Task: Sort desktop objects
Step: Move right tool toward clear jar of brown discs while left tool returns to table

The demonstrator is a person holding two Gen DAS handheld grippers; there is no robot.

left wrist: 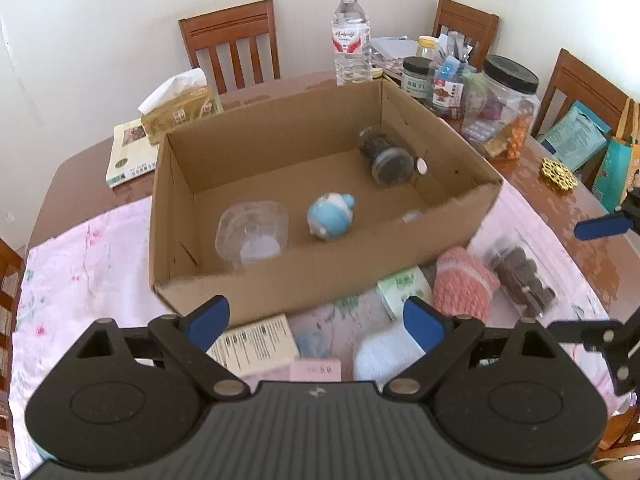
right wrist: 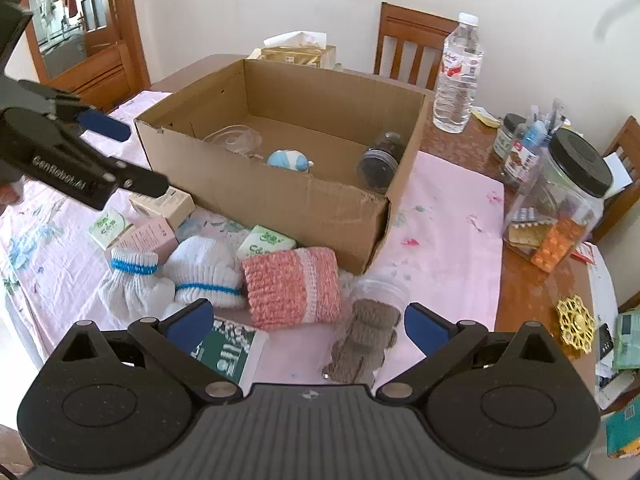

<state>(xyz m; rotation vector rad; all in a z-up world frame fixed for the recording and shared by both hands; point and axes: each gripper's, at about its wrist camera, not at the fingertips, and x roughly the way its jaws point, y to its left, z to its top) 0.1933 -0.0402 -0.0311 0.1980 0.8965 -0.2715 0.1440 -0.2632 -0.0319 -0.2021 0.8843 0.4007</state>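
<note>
An open cardboard box (left wrist: 280, 280) (right wrist: 280, 200) stands on the pink cloth. Inside lie a clear plastic container (left wrist: 252, 234), a blue-and-white toy (left wrist: 331, 216) (right wrist: 289, 160) and a dark jar (left wrist: 390, 160) (right wrist: 378, 164) on its side. In front of the box lie white socks with blue bands (right wrist: 204, 272), a pink knitted piece (right wrist: 292, 286) (left wrist: 464, 284), small cartons (left wrist: 256, 344) (right wrist: 164, 202), green tissue packs (right wrist: 266, 242) and a clear tub of brown rounds (right wrist: 366, 336) (left wrist: 520, 276). My left gripper (left wrist: 316, 320) hovers open over the cartons. My right gripper (right wrist: 308, 324) is open above the pink piece and the tub.
On the brown table behind and right of the box stand a water bottle (left wrist: 351, 40) (right wrist: 458, 76), a tissue box (left wrist: 180, 108), a book (left wrist: 128, 152), jars including a big black-lidded one (right wrist: 560, 204), and a gold ornament (right wrist: 576, 326). Wooden chairs (left wrist: 232, 44) ring the table.
</note>
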